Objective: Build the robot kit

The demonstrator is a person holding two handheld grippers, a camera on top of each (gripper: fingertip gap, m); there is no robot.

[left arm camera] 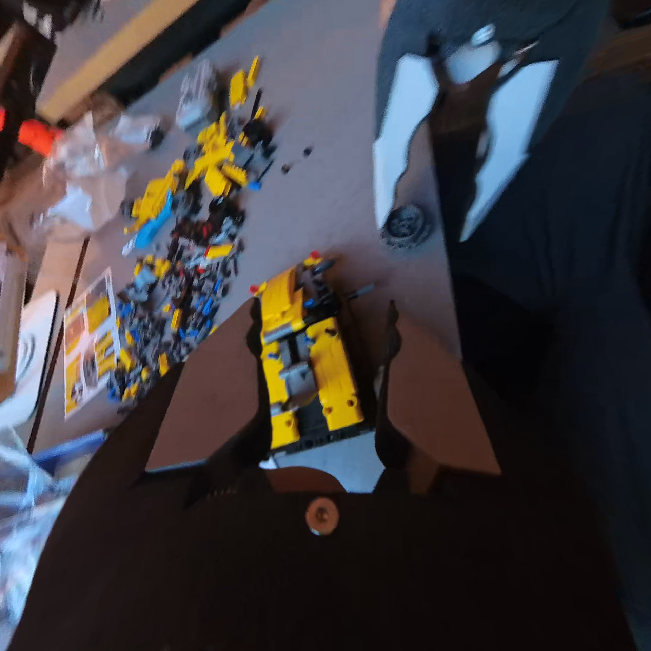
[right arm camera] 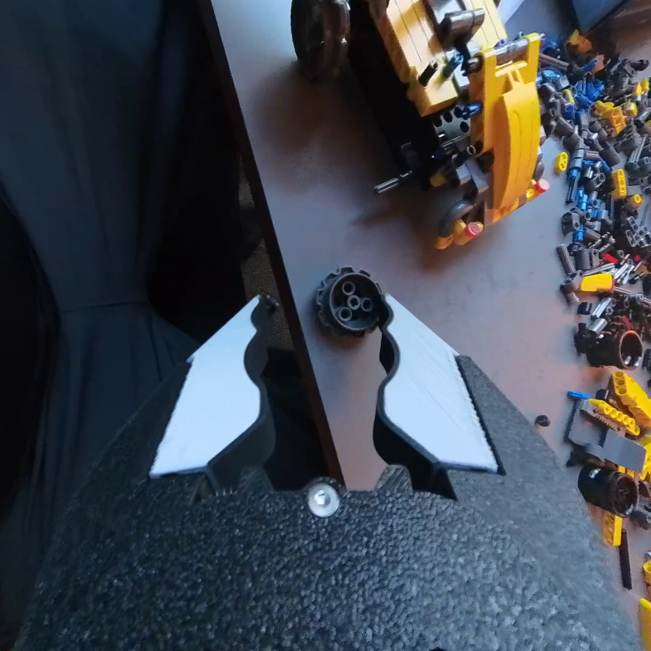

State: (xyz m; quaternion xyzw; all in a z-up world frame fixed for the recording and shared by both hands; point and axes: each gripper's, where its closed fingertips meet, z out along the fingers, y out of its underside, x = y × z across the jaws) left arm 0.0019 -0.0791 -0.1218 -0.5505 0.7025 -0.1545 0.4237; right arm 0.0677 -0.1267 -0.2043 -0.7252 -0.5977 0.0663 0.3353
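My left gripper (left arm camera: 322, 308) has dark fingers shut on a yellow and black brick-built vehicle (left arm camera: 310, 355), which fills the gap between them. The vehicle also shows at the top of the right wrist view (right arm camera: 493, 116), with a black wheel (right arm camera: 318, 35) at its side. My right gripper (right arm camera: 324, 299) has pale fingers and is open. A loose black toothed wheel (right arm camera: 352, 304) lies on the brown table (right arm camera: 440, 317) between its tips, against the right fingertip (right arm camera: 387, 303). Its left finger hangs past the table edge. The left wrist view shows this gripper (left arm camera: 422, 229) and wheel (left arm camera: 405, 225) farther off.
A spread of loose yellow, black, grey and blue parts (right arm camera: 599, 211) covers the table beyond the vehicle (left arm camera: 183, 281). A printed leaflet (left arm camera: 91, 341) and clear plastic bags (left arm camera: 88, 151) lie past it. Dark clothing (right arm camera: 105, 211) hangs beside the table edge (right arm camera: 281, 281). The gap from one gripper's tips to the other's is roughly 12 cm.
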